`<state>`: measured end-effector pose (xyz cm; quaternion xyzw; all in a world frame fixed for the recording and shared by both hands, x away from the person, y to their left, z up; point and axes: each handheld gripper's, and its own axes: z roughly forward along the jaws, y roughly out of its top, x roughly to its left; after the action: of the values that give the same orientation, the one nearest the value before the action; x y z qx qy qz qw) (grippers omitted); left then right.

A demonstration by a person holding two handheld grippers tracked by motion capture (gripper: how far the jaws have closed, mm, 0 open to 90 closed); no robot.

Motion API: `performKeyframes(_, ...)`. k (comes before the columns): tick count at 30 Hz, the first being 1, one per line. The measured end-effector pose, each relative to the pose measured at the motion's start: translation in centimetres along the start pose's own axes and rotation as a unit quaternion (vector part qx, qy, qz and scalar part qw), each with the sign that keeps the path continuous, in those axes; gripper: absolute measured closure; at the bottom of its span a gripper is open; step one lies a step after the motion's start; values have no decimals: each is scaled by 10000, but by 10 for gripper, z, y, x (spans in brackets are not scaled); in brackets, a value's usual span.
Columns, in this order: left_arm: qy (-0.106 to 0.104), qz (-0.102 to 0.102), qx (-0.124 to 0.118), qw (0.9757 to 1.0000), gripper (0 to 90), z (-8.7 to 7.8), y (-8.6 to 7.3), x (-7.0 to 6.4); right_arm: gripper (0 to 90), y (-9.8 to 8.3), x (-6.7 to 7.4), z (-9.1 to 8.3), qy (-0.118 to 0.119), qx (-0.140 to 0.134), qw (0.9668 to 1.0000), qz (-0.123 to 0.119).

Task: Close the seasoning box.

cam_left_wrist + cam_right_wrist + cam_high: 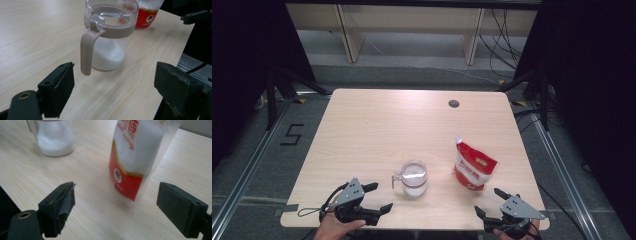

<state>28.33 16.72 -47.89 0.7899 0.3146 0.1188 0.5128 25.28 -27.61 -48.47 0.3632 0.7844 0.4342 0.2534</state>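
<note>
My two hand-held grippers sit at the near edge of the table in the high view: the left gripper with jaws apart, the right gripper likewise spread wide, neither touching anything. Between and just beyond them stand a clear sugar jar with a beige handle and, to its right, a red-and-white sugar pouch, upright and well apart from the jar.

In the left gripper view, my black jaws frame the jar from either side without contact; its handle hangs toward me, its hinged lid is down, and white sugar fills the bottom part. The pouch peeks out behind it.

In the right gripper view, my jaws stand open before the pouch, which stands just ahead, nothing pinched. The jar sits off to the upper left.

My reading: sugar is already in the jar and both things are set down and released, so the pouring looks largely done; whether more remains I cannot tell.
</note>
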Motion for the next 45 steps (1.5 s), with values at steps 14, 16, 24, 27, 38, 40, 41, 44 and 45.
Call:
performKeyframes(14,-83,196,144,9997,157,1,-10,-1,156,-1,-3,-3,-3,95,10000,21)
performKeyframes(16,-41,74,220,9997,157,1,-12,-3,156,-4,-4,-2,23,20,10000,-29)
performKeyframes(24,-73,254,326,9991,157,2,-17,-5,156,-8,-4,-7,51,109,9997,216)
performKeyframes(27,-21,242,326,9992,158,2,-19,-6,156,-10,-5,-7,73,229,9995,214)
performKeyframes(38,48,159,391,9991,157,2,-23,-5,162,-15,-7,-4,123,333,9994,-7)
performKeyframes(40,51,285,401,9988,157,2,-22,-2,162,-15,-6,-4,108,353,9993,32)
performKeyframes(41,81,354,447,9983,157,2,-22,-1,161,-15,-6,-4,170,374,9992,26)
performKeyframes(44,134,264,485,9984,157,3,-24,0,159,-15,-6,-3,162,411,9990,-12)
performKeyframes(45,183,63,445,9988,157,4,-25,-1,158,-15,-7,-3,177,435,9989,-27)
